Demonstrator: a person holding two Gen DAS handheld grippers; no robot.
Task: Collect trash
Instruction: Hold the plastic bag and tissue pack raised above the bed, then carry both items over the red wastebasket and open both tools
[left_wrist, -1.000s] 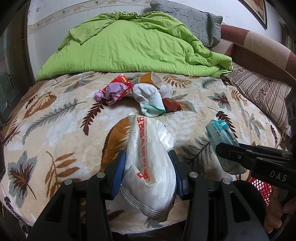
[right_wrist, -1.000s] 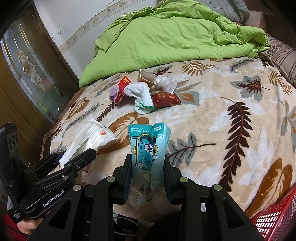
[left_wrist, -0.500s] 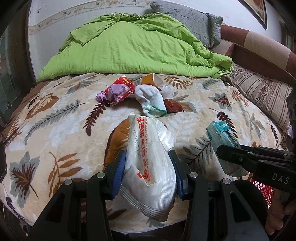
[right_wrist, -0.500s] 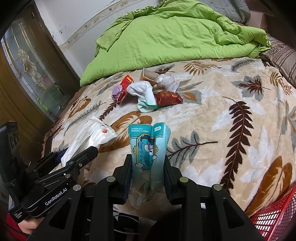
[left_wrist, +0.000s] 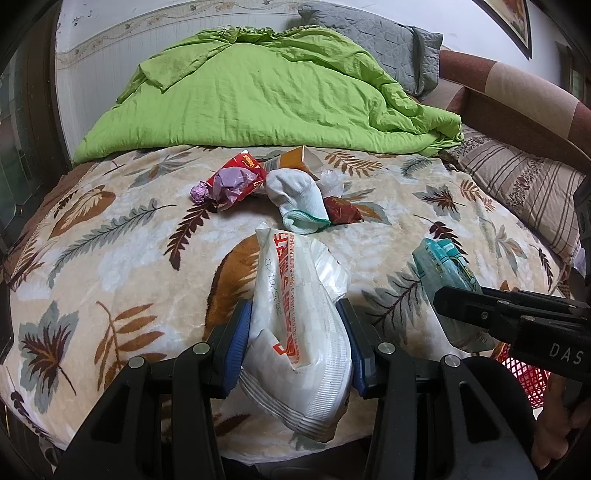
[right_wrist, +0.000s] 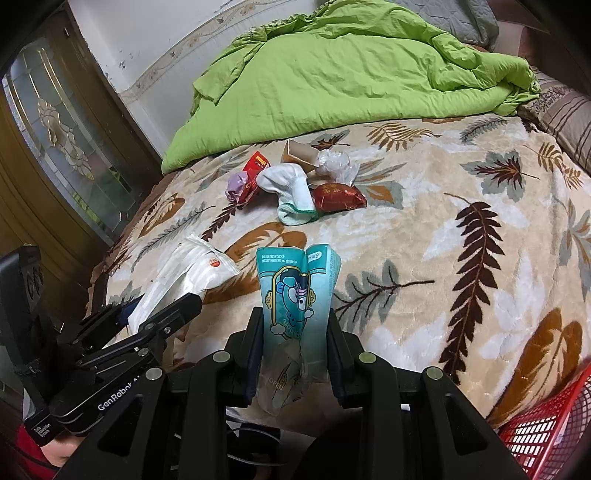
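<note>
L gripper (left_wrist: 295, 332) has its fingers clamped on a white snack bag (left_wrist: 299, 325); R gripper (right_wrist: 293, 332) fingers pinch a teal wrapper (right_wrist: 297, 291), both held over the bed's near edge w/ a red basket (right_wrist: 546, 439) low at right. Mid-bed on the leaf blanket (left_wrist: 110, 258): more wrappers, a carton and a white sock (left_wrist: 299, 201) in a pile. Beyond, a green quilt (left_wrist: 277, 96).

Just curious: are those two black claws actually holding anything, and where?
Yes. The left gripper pinches a white crinkly plastic bag near its lower half; the right gripper pinches a teal cartoon wrapper near its bottom.
</note>
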